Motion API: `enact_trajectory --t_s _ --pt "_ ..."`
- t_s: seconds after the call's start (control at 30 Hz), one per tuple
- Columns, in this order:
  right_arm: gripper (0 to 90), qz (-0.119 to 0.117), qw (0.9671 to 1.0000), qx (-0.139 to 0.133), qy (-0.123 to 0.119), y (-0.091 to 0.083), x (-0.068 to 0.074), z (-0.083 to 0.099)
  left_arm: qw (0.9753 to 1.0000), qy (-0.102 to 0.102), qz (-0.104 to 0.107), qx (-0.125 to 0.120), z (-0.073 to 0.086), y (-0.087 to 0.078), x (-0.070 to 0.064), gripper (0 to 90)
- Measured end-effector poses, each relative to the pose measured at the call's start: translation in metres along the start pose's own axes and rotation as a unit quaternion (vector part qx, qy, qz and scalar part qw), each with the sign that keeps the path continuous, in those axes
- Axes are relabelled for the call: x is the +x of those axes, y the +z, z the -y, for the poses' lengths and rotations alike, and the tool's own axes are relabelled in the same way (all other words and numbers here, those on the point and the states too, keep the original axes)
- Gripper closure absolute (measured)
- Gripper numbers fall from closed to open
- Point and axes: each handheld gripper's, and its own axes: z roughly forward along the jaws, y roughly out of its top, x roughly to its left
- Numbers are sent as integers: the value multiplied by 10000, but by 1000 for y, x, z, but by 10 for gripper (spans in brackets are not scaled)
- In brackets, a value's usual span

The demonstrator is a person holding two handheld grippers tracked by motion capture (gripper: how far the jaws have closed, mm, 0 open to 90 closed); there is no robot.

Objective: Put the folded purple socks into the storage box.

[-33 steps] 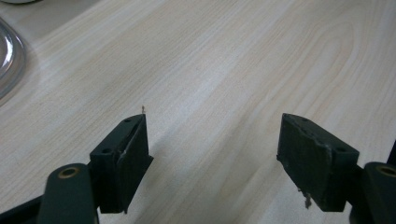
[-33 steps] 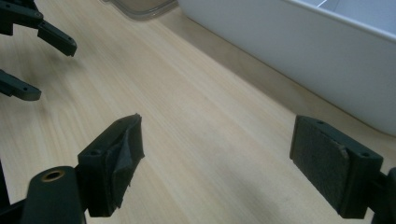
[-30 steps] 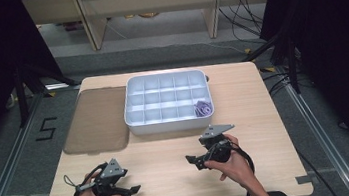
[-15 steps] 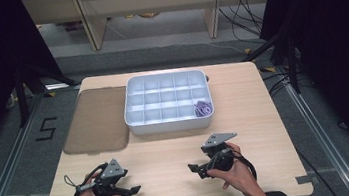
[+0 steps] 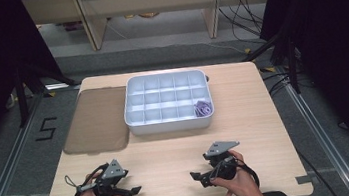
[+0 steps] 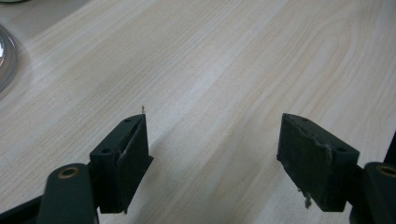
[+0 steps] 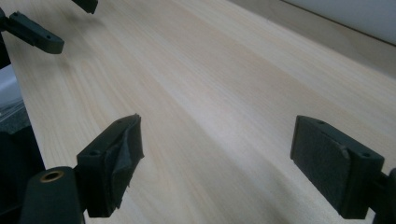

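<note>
Two hand-held grippers, jaws apart

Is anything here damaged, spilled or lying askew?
One small thing: the pad on one jaw of the right tongs looks frayed and is peeling at its edge. Otherwise the compartment tray sits square on the table, with a purple item in one compartment. Nothing is spilled.
</note>
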Motion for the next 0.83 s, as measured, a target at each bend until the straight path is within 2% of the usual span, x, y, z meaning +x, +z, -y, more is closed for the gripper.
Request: enact_trajectory --t_s 0.13,0.17,0.23,0.27,0.67,0.7,0.77,0.83 --pt "181 26 10000 38 20 -1 1 3 10000 -61 39 -52 0 0 -1 246" --pt "181 -27 10000 4 -51 0 0 3 10000 -15 42 -18 0 0 -1 246" --pt "182 37 10000 17 -8 0 -1 4 10000 34 3 2 0 0 0 246" --pt "181 47 10000 38 17 -1 -1 4 10000 -59 14 5 0 0 -1 246" --pt "182 76 10000 51 35 0 -1 5 10000 -45 2 13 0 0 -1 246" --pt "181 79 10000 50 34 0 -1 5 9999 -126 51 -60 0 1 -2 246" --pt "181 69 10000 65 28 0 -1 5 9999 -124 71 -56 0 1 -2 246" --pt "181 67 10000 68 30 1 -1 5 10000 -53 -3 5 0 1 -1 246"
